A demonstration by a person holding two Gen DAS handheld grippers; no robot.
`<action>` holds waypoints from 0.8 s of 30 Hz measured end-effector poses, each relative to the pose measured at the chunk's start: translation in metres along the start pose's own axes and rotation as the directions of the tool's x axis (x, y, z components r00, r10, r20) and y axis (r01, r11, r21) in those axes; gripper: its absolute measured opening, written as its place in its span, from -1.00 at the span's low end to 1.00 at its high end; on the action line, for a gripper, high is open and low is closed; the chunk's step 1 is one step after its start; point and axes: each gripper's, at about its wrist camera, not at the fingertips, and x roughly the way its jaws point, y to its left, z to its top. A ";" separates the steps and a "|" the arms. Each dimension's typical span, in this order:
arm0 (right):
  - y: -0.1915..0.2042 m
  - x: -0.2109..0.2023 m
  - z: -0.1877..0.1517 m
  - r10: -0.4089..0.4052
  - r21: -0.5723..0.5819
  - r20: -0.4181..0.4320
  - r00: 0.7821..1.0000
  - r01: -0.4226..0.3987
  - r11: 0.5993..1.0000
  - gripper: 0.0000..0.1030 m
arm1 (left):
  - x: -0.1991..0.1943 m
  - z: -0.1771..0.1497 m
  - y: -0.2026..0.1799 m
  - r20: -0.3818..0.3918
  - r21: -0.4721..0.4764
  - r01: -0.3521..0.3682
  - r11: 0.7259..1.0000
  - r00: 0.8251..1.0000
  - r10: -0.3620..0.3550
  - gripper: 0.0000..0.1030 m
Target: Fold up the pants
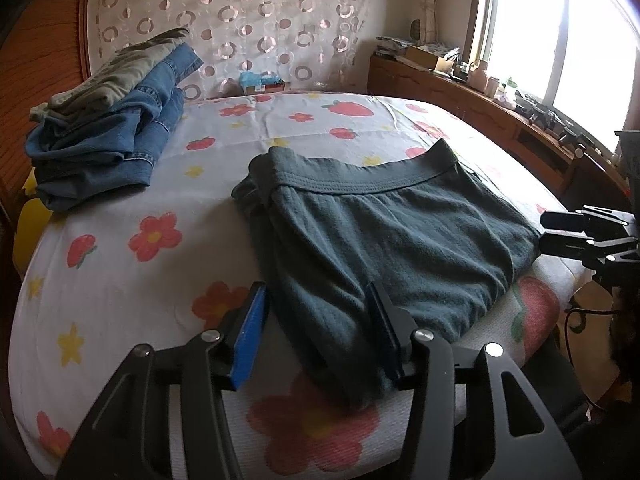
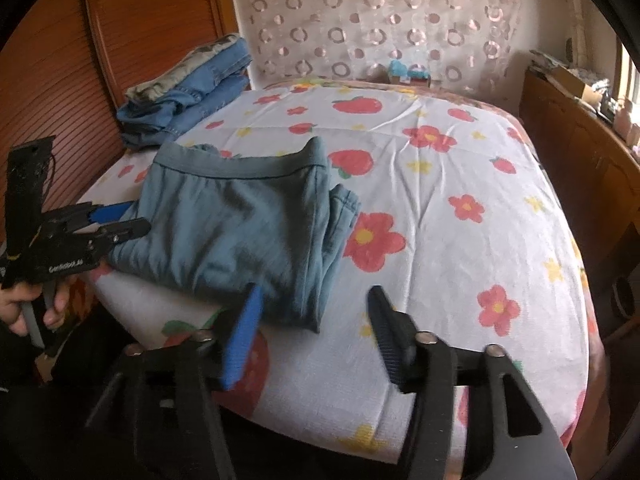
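Note:
Dark teal pants (image 1: 384,240) lie folded on the flowered bed, waistband toward the headboard; they also show in the right wrist view (image 2: 240,220). My left gripper (image 1: 316,300) is open, its jaws astride the pants' near left corner, just above the cloth. It shows from the side in the right wrist view (image 2: 120,220), at the pants' left edge. My right gripper (image 2: 314,304) is open and empty over the pants' near right corner. It shows in the left wrist view (image 1: 560,228) at the pants' right edge.
A stack of folded jeans and olive trousers (image 1: 108,128) lies at the bed's far left near the headboard, also in the right wrist view (image 2: 188,92). A wooden cabinet (image 1: 500,112) with clutter runs under the window on the right. The bed's (image 2: 460,208) front edge is close.

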 end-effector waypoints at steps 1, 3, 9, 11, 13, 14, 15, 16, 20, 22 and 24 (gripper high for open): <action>0.000 0.000 0.001 -0.006 0.001 0.001 1.000 0.006 1.000 0.19 | 0.000 0.000 0.000 0.002 0.000 0.000 1.000 1.000 0.000 -0.02; 0.000 0.003 0.004 -0.035 0.006 0.002 0.999 0.035 0.999 0.25 | 0.000 0.000 0.000 0.005 -0.001 -0.001 1.000 1.000 0.001 -0.02; 0.005 0.014 0.012 -0.080 0.010 -0.012 0.997 0.080 0.997 0.37 | 0.000 0.000 0.000 0.008 -0.003 -0.001 1.000 1.000 0.001 -0.01; 0.006 0.016 0.016 -0.062 0.017 -0.009 0.998 0.062 0.998 0.39 | 0.000 0.000 0.000 0.009 -0.002 -0.002 1.000 1.000 0.002 -0.01; 0.007 0.019 0.018 -0.048 0.021 -0.014 0.999 0.048 0.999 0.40 | 0.000 0.000 0.000 0.010 -0.005 -0.002 1.000 1.000 0.002 -0.01; 0.008 0.021 0.020 -0.051 0.019 -0.018 0.999 0.052 0.998 0.41 | 0.000 0.000 0.000 0.009 -0.005 -0.003 1.000 1.000 0.003 -0.01; 0.009 0.022 0.021 -0.056 0.016 -0.020 0.998 0.057 0.998 0.41 | 0.000 0.001 0.000 0.007 -0.008 -0.003 1.000 1.000 0.003 -0.01; 0.010 0.024 0.023 -0.063 0.010 -0.022 0.998 0.063 0.998 0.41 | 0.000 0.001 -0.001 0.004 -0.010 -0.004 1.000 1.000 0.004 -0.01; 0.012 0.031 0.027 -0.062 -0.007 -0.035 0.997 0.062 0.998 0.41 | 0.000 0.007 0.002 -0.036 -0.025 0.008 1.000 0.999 -0.009 -0.01; 0.012 0.032 0.031 -0.044 -0.007 -0.033 0.998 0.044 0.999 0.41 | 0.000 0.012 0.004 -0.044 -0.035 0.020 0.999 0.999 -0.022 -0.01; 0.011 0.032 0.034 -0.036 -0.008 -0.027 0.999 0.036 0.999 0.41 | -0.002 0.018 0.007 -0.034 -0.036 0.019 0.999 0.999 -0.020 -0.01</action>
